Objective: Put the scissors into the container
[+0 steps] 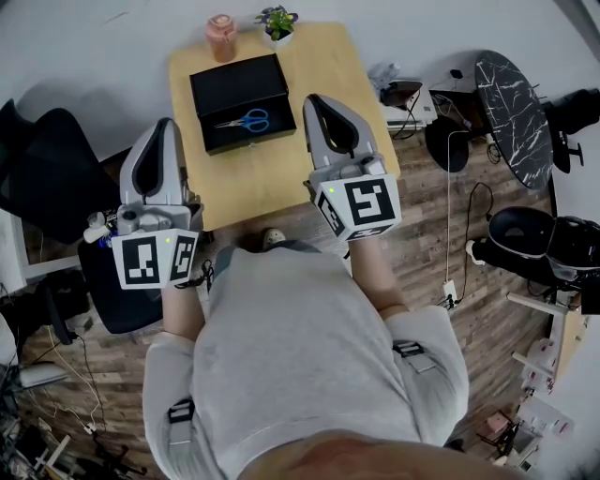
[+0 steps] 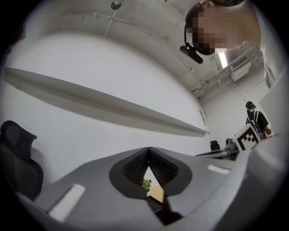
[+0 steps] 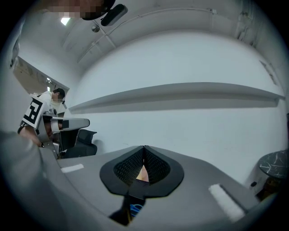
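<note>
Blue-handled scissors (image 1: 247, 120) lie inside the open black container (image 1: 239, 82) on the small wooden table (image 1: 328, 66). My left gripper (image 1: 169, 123) hovers off the table's left edge, jaws shut with nothing held. My right gripper (image 1: 312, 98) hangs over the table just right of the container, also shut and empty. In the left gripper view the closed jaw tips (image 2: 148, 149) point at the white wall. In the right gripper view the closed tips (image 3: 144, 147) point the same way, and a bit of the blue scissors (image 3: 135, 209) shows below them.
A pink jar (image 1: 222, 36) and a small potted plant (image 1: 277, 21) stand at the table's far edge. A black chair (image 1: 47, 169) is at the left, and a dark marble round table (image 1: 514, 112) at the right. Cables lie on the wooden floor (image 1: 450, 234).
</note>
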A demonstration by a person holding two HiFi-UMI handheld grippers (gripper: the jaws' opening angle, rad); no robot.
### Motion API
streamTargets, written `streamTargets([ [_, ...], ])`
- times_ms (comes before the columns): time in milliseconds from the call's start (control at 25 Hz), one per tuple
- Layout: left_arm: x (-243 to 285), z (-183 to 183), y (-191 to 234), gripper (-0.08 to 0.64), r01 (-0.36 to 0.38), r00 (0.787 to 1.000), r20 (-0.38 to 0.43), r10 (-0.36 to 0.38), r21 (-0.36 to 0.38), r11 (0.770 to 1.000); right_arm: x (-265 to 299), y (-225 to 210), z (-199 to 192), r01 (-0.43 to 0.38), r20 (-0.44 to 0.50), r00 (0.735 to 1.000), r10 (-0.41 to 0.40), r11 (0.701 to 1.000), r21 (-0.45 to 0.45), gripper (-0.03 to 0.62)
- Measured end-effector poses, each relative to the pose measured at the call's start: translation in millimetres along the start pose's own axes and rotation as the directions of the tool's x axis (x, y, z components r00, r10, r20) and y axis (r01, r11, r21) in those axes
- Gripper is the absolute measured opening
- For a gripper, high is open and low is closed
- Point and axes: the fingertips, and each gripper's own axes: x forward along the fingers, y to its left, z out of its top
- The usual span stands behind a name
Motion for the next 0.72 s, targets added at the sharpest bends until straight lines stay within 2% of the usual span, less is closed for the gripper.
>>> streamTargets([
  [240,-1.8,2.7,5.2,0.057,-0.001,1.0,0.003,0.001,0.0,1.0,-2.3,0.4,7.6,0.025,0.019,0.999,-0.026,1.0,0.005,0.003],
  [720,-7.5,3.2,5.4,0.057,-0.007,1.0,0.007,0.007,-0.005,1.0,-5.4,7.9,9.9,0.009,0.025,1.0,-0.009,1.0,0.006,0.003],
])
